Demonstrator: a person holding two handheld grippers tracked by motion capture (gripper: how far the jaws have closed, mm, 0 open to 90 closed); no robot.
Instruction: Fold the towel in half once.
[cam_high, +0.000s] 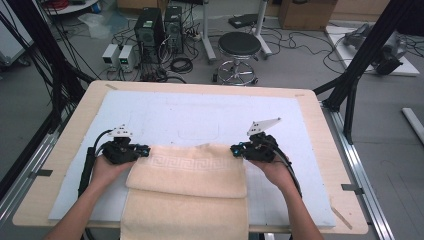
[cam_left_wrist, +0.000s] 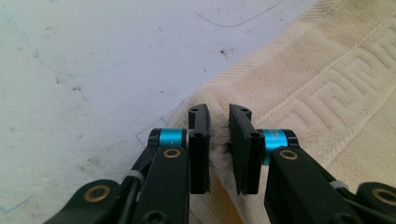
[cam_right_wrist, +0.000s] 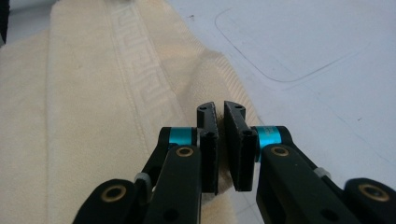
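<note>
Lay folded on the counter, towel: soft, limp, light, likely to sag between holds, best taken at far corners, where left gripper and right gripper pinched its cloth.

overhead forward-down, two close claw-mounted (shared towel)

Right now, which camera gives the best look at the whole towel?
The high view: it shows the folded cream towel across the table, each far corner pinched by a gripper. The left and right gripper views show just a corner and the patterned border.
</note>
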